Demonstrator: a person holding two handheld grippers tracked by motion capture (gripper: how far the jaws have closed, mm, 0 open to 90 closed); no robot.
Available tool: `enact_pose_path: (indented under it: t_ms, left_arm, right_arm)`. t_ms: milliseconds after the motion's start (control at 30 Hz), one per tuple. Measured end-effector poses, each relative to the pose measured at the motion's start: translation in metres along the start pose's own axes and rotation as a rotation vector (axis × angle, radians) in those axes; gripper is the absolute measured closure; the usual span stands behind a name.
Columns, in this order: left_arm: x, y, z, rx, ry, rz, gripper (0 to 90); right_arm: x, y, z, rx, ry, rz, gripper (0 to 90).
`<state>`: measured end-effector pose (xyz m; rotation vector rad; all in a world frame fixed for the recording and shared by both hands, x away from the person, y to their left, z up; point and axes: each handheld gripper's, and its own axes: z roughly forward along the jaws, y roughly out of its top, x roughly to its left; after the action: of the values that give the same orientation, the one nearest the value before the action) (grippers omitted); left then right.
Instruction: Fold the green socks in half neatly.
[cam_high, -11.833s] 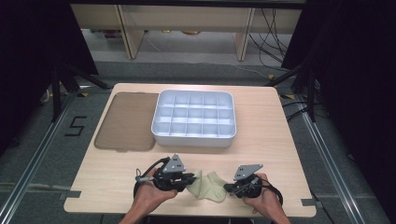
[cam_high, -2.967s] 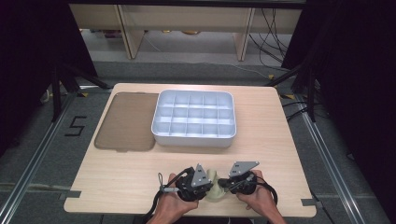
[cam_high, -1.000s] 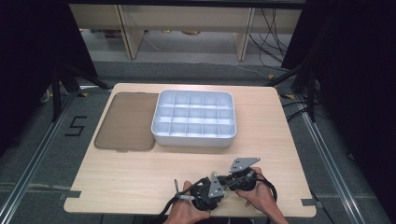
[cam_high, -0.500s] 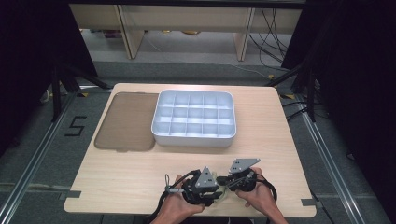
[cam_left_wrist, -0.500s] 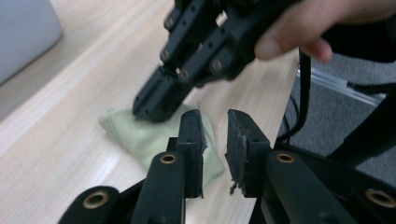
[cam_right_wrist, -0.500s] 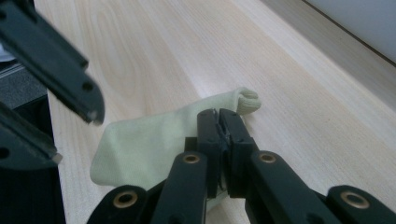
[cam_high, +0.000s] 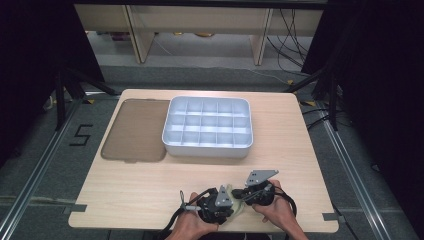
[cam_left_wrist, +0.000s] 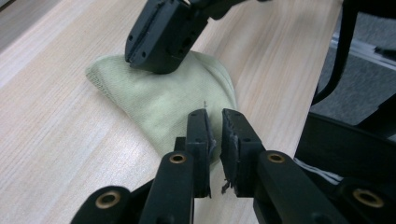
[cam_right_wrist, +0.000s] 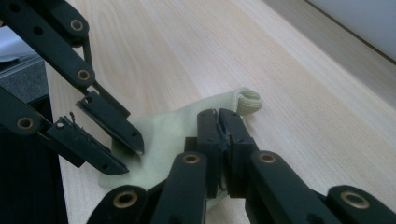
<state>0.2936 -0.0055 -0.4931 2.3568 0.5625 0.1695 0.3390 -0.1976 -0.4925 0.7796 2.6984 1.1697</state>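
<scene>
sock being folded at the near table edge

the pale green sock (cam_left_wrist: 163, 100) is pinched by the right gripper (cam_right_wrist: 219, 119), jaws pressed together. the left gripper (cam_left_wrist: 214, 122), nearly closed, seems to nip its edge. next, careful folding toward the compartment tray (cam_high: 207, 147) is probably needed.

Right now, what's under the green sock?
Under the pale green sock is the bare wooden table. Both grippers' jaws press on the sock, and it covers the wood beneath, so anything flat there stays hidden.

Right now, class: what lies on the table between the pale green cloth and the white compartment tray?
Bare wood. In the high view, nothing sits on the table between the cloth and the tray.
</scene>
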Motion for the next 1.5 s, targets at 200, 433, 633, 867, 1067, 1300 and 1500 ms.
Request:
enact_pose_path:
  t_ms: [200, 433, 633, 867, 1067, 1300, 1500]
  left_arm:
    - [0.0, 0.001, 0.0, 0.007, 0.022, 0.029, 80.8]
    - [-0.002, 0.001, 0.001, 0.001, 0.018, 0.019, 80.7]
    - [-0.002, 0.001, 0.0, 0.012, 0.026, 0.029, 80.5]
    - [-0.002, 0.001, 0.001, 0.013, 0.033, 0.032, 80.3]
    - [-0.002, 0.001, 0.001, 0.008, 0.023, 0.025, 80.3]
    - [-0.002, 0.0, 0.0, 0.01, 0.019, 0.039, 80.3]
    - [-0.003, -0.001, 0.001, -0.008, 0.027, 0.025, 80.2]
  right_arm:
    - [-0.001, 0.004, -0.006, -0.059, 0.016, 0.022, 85.3]
    - [-0.006, 0.009, -0.01, -0.081, 0.001, 0.061, 68.5]
    - [-0.007, 0.009, 0.0, -0.034, 0.01, 0.081, 57.1]
    - [-0.015, 0.006, 0.013, 0.061, 0.05, 0.149, 48.6]
    - [-0.019, 0.005, 0.017, 0.07, 0.07, 0.146, 47.6]
    - [-0.02, 0.005, 0.017, 0.081, 0.082, 0.173, 50.6]
    - [-0.018, 0.004, 0.018, 0.076, 0.097, 0.187, 56.1]
